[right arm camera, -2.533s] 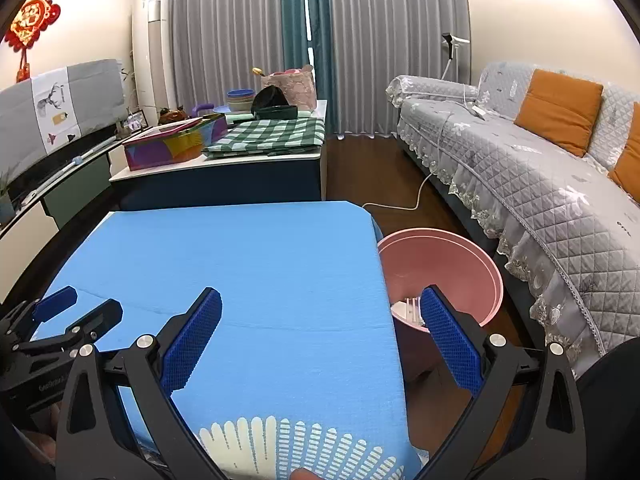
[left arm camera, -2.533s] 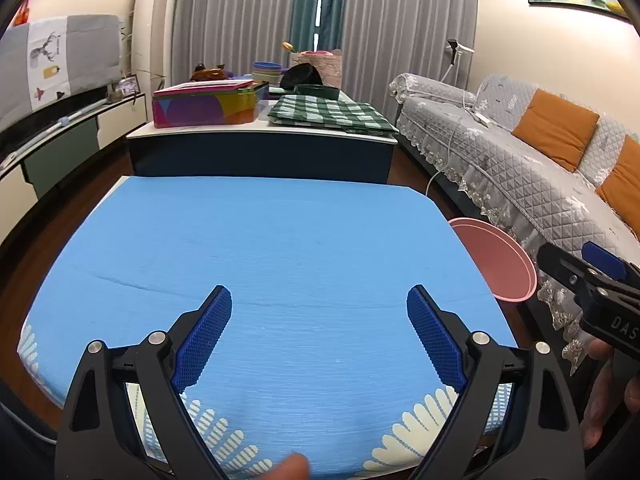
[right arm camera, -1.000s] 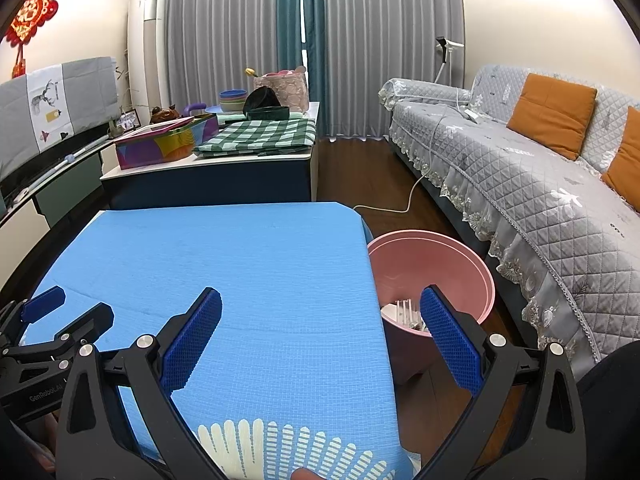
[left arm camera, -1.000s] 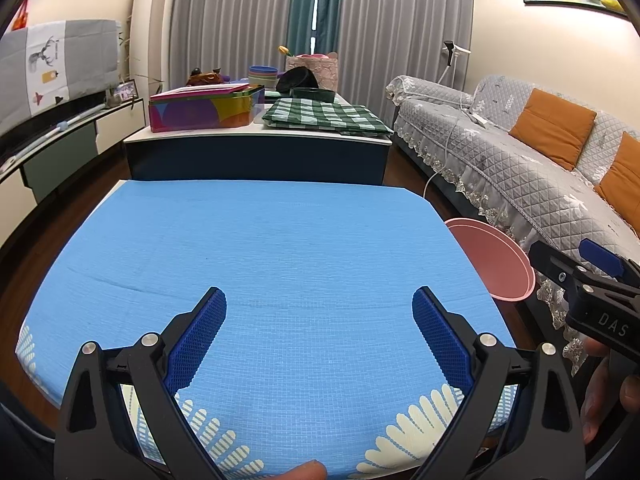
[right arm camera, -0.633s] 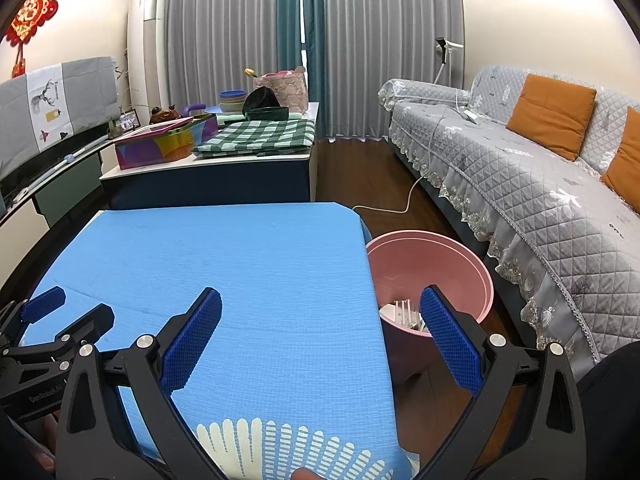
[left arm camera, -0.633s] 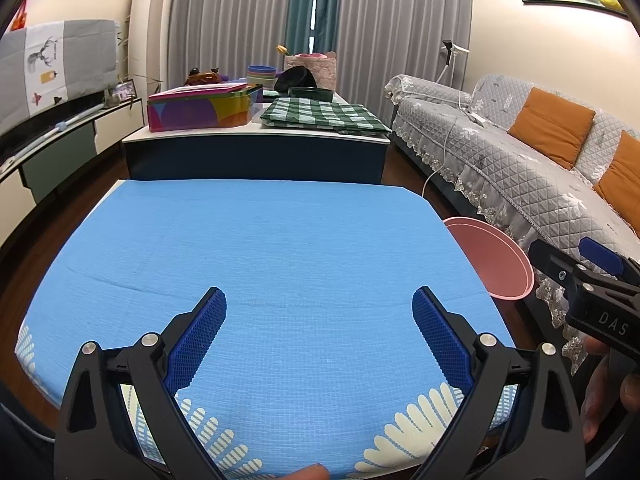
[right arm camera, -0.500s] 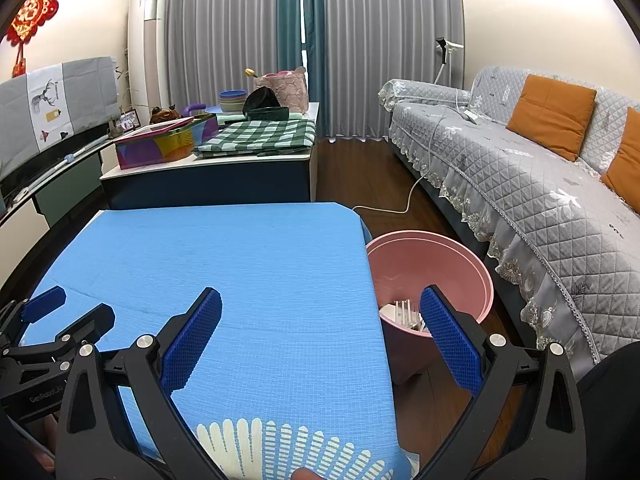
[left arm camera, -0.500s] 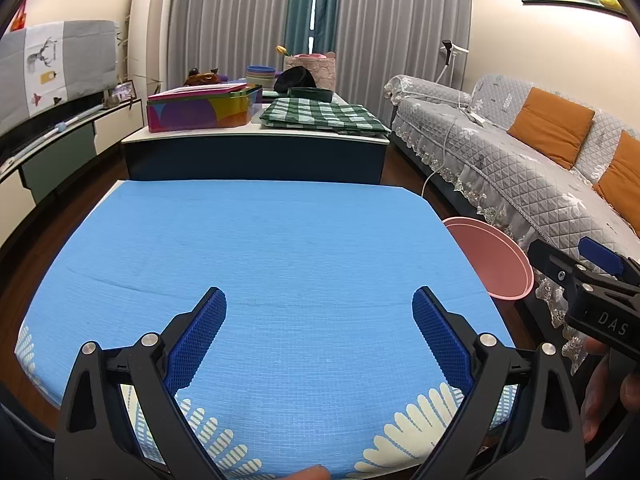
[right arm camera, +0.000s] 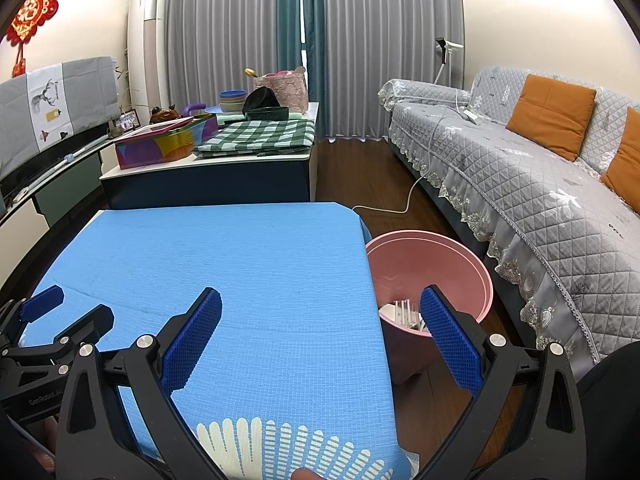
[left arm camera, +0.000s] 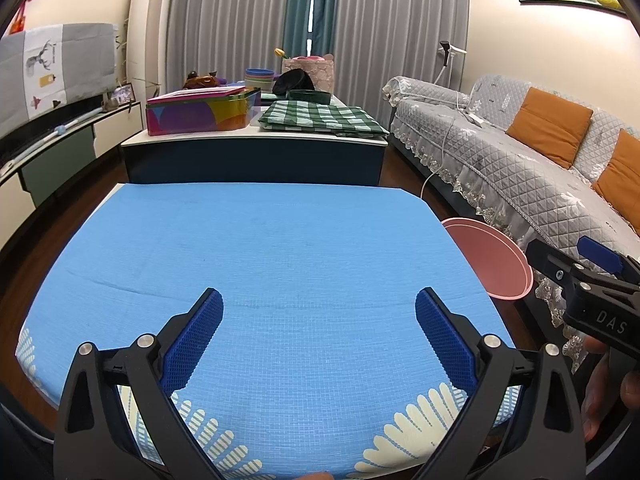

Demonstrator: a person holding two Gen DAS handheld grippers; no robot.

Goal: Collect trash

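"DAS" in white on the right gripper (left arm camera: 600, 276) body; "GenRobot.AI" on the left gripper (right arm camera: 60, 316) body, partly readable.

Right tool (right arm camera: 318, 344) wide open over blue mat (right arm camera: 240, 264), pink bin (right arm camera: 460, 268) beside

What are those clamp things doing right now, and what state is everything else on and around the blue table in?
Left gripper: fingers wide open, empty.
Right gripper: fingers wide open, empty.
Blue tablecloth: flat, nothing lying on it.
Pink bin: upright beside the table, pale trash at the bottom.
Colourful box: lid slightly ajar.
Checked cloth: folded.
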